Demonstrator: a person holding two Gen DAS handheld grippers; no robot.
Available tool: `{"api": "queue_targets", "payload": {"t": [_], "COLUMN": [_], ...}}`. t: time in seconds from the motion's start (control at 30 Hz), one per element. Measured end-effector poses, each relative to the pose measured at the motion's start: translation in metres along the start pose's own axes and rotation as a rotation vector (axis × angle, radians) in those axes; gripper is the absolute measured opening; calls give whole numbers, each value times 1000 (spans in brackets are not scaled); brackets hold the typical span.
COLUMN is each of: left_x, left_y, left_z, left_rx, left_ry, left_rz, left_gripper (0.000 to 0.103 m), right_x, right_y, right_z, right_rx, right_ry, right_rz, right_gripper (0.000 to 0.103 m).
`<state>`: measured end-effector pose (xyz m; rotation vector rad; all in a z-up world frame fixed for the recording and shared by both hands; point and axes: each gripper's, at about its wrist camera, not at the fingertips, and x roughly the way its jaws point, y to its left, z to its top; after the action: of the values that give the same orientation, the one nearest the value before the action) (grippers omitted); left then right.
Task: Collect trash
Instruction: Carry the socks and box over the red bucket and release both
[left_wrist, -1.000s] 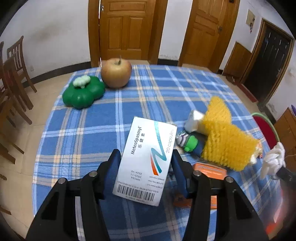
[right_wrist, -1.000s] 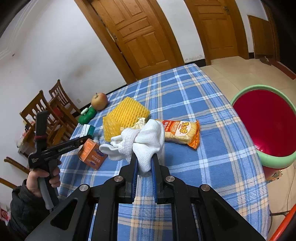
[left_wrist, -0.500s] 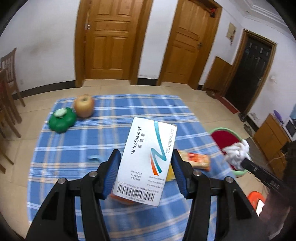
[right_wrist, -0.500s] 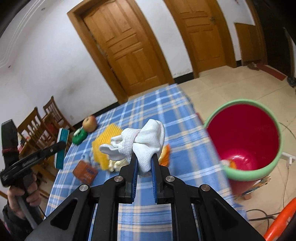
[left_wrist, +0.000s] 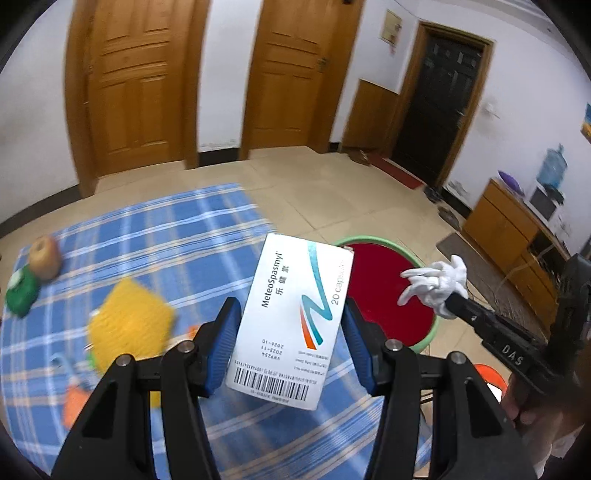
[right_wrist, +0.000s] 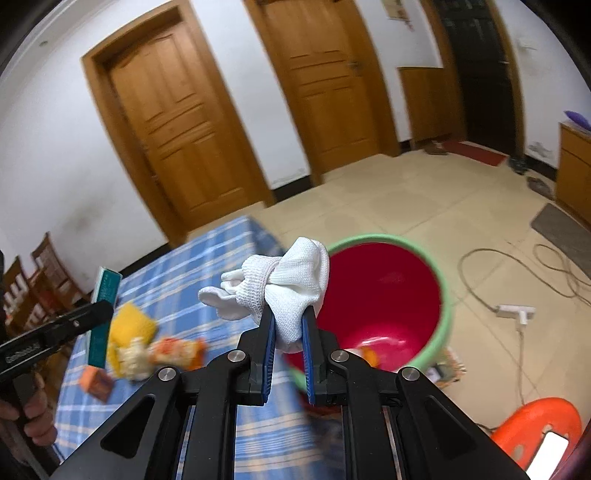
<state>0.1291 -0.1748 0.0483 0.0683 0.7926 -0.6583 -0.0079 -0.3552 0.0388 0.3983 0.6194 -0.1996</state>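
- The left gripper (left_wrist: 290, 334) has its jaws clamped on the two long sides of a white medicine box (left_wrist: 293, 317), held in the air above the blue checked counter (left_wrist: 166, 236).
- The right gripper (right_wrist: 288, 332) has its jaws pressed together on a bunched white glove (right_wrist: 291, 288).
- Just beyond both stands a red bucket (right_wrist: 445, 306) with a green rim, on the floor beside the counter.

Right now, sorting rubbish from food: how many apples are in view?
1. The apple sits on the checked tablecloth at its far left corner, beside a green toy. Blur and the held box may hide others.
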Motion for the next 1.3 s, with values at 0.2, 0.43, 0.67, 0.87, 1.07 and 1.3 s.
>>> {"api": "queue_targets", "payload": {"t": [0.2, 0.43, 0.67, 0.87, 1.07, 1.3], "left_x": [45, 88, 115, 133, 144, 129], "left_y": [-41, -60, -66, -76, -87, -88], "left_z": [6, 2, -1, -5, -7, -4], "left_rx": [48, 74, 74, 101, 148, 154], "left_ry": [38, 95, 131, 158, 177, 147], "left_rz": [-28, -53, -53, -73, -87, -79], "left_gripper": [55, 55, 55, 56, 60, 68], "right_x": [16, 39, 45, 31, 21, 14], "right_y": [-37, -69, -79, -86, -95, -91], "right_z": [1, -7, -7, -7, -7, -6], "right_rx": [43, 86, 107, 137, 172, 170], "right_ry": [21, 67, 58, 16, -6, -21], "right_rz": [-79, -120, -119, -137, -145, -134], "right_gripper": [14, 21, 36, 36, 36, 36]}}
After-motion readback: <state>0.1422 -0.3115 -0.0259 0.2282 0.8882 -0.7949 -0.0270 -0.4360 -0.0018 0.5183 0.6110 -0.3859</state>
